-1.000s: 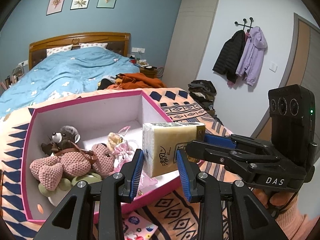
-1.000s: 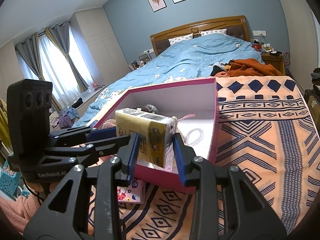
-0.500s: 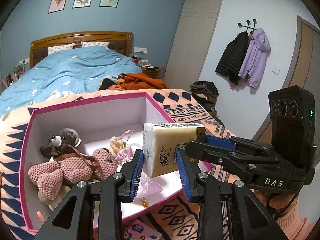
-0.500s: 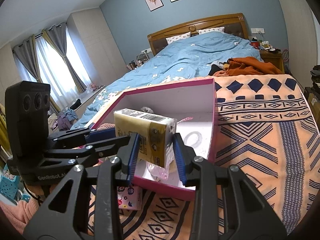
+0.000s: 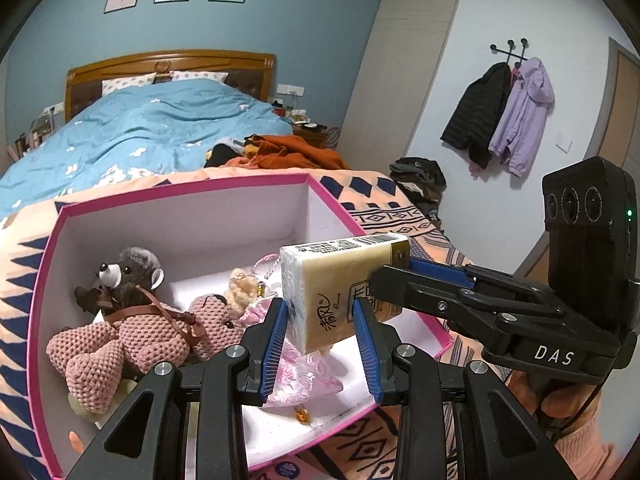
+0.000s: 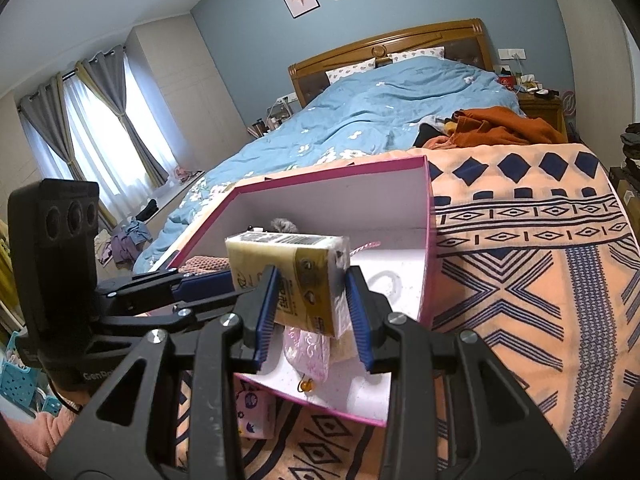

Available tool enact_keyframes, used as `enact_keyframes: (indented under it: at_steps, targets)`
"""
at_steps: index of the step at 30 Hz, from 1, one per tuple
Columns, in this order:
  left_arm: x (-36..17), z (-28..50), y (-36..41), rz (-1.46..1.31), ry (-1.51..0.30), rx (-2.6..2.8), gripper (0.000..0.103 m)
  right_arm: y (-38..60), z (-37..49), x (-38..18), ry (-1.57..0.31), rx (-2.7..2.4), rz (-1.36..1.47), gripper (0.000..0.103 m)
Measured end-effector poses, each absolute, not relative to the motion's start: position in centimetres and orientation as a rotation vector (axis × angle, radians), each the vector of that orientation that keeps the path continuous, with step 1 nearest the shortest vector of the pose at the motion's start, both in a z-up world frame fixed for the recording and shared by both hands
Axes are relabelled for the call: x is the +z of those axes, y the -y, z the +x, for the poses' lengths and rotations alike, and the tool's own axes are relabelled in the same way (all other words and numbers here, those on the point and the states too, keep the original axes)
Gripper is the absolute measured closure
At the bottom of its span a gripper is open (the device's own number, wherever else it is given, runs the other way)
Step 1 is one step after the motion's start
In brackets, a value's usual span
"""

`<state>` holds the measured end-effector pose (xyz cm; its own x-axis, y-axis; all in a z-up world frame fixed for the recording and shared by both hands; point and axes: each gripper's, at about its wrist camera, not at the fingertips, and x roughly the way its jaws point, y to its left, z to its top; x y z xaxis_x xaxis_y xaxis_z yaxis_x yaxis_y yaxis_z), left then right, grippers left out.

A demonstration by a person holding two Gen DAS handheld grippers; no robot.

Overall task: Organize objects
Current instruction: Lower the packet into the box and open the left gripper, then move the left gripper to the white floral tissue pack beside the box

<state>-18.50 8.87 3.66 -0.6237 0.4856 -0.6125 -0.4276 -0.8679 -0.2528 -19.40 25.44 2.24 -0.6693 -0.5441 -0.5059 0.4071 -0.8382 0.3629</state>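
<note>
Nearest the left wrist camera, the left hand-held gripper (image 5: 322, 332) pinches one end of a yellow tissue pack (image 5: 340, 288) between its blue pads; the jaws are only partly spread, pressed against the pack's two faces; the right hand-held gripper (image 6: 312, 300) clamps the opposite end in the same way, and it shows from the side in the left view (image 5: 400, 276), reaching in from the right; two grips on a soft pack probably keep it level and stop it sagging while it is carried. The pack hangs in the air over the near right part of the pink box (image 5: 180, 196), clear of its floor; this looks like the placing step, with the pack not yet set down. Just beneath lies a pink satin pouch (image 5: 304, 372); further left in the box lie a pink knitted toy (image 5: 132, 340) and a grey plush mouse (image 5: 128, 276), so the free white floor under the pack seems the likely spot. The box rests on an orange patterned blanket (image 6: 520, 240); a small floral packet (image 6: 252, 412) lies just outside the box's near wall. Beyond are the blue duvet (image 5: 160, 136), the wooden headboard (image 5: 172, 64), and jackets (image 5: 504, 116) hanging on the far wall.
</note>
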Motion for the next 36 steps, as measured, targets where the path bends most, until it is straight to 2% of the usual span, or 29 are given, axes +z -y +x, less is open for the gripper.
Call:
enact_keyframes:
  at_steps: [33, 36]
  targets:
    - [0.6, -22.3, -9.6, -1.105, 0.189, 2.472, 0.07, -26.3, -22.3, -0.1, 0.386, -2.525, 0.838, 0.065]
    - [0.7, -22.2, -9.1, -1.085, 0.205, 2.48, 0.065, -26.4, -22.2, 0.0, 0.384, -2.533, 0.824, 0.065]
